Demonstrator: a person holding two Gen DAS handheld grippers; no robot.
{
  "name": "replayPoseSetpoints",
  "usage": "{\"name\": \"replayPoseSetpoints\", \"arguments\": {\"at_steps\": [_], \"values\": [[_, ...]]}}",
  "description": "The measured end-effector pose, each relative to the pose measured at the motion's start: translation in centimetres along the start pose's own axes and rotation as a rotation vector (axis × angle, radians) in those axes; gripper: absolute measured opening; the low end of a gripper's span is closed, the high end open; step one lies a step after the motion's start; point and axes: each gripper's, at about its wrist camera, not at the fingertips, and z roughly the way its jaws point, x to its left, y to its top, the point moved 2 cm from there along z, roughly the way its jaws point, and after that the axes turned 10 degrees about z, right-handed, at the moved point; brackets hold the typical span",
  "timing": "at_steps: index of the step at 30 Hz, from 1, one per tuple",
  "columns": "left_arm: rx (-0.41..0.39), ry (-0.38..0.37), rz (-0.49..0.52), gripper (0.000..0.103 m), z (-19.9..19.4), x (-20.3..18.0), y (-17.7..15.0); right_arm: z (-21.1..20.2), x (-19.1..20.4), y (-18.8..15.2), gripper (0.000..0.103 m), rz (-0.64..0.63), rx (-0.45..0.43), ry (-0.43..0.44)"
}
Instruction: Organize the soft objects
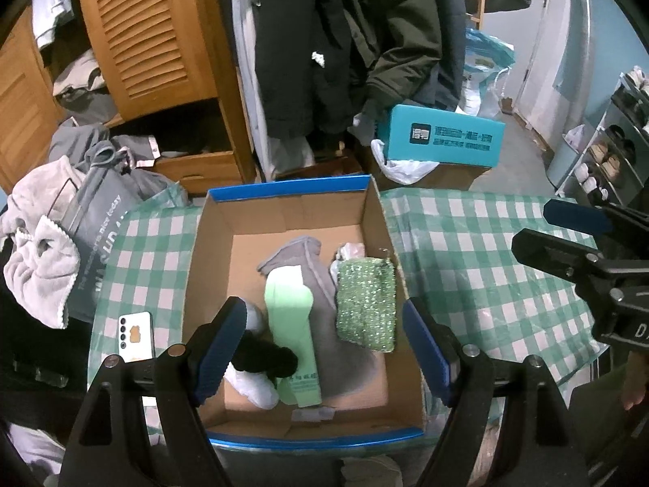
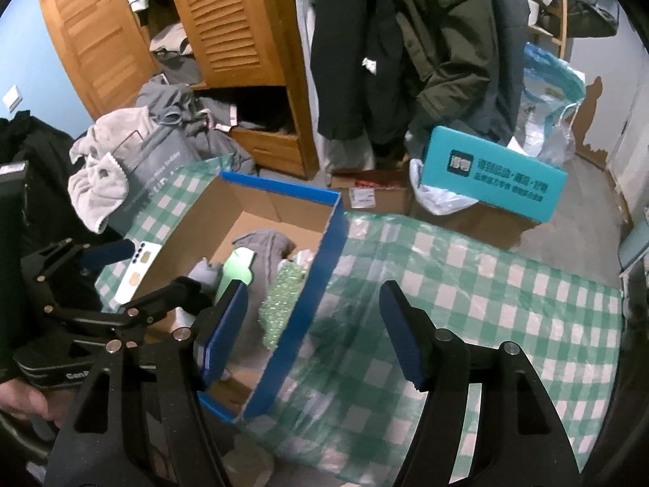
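Note:
An open cardboard box (image 1: 284,191) with blue edges stands on the green checked tablecloth (image 1: 466,263). Inside lie a grey cloth (image 1: 300,249), a light green sock (image 1: 290,308), a green sequined pouch (image 1: 367,304), a black fuzzy item (image 1: 267,359) and a white soft item (image 1: 255,385). My left gripper (image 1: 322,308) hangs open above the box with nothing between its pads. My right gripper (image 2: 313,288) is open and empty over the box's right wall (image 2: 324,251), and it also shows at the right edge as the right gripper (image 1: 535,225).
A white phone (image 1: 136,337) lies on the cloth left of the box. A grey bag (image 1: 101,223) with a pale towel (image 1: 40,268) stands at the table's left. Behind are a teal box (image 1: 442,138), hanging coats (image 1: 324,40) and a wooden wardrobe (image 1: 154,32).

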Motion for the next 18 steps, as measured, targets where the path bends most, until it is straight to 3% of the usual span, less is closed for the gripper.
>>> {"name": "replayPoseSetpoints", "arguments": {"at_steps": [18], "values": [[0.021,0.003,0.05,0.08,0.8,-2.6,0.5,-0.4,-2.7,-0.6,0.067,0.033,-0.02,-0.015]]}}
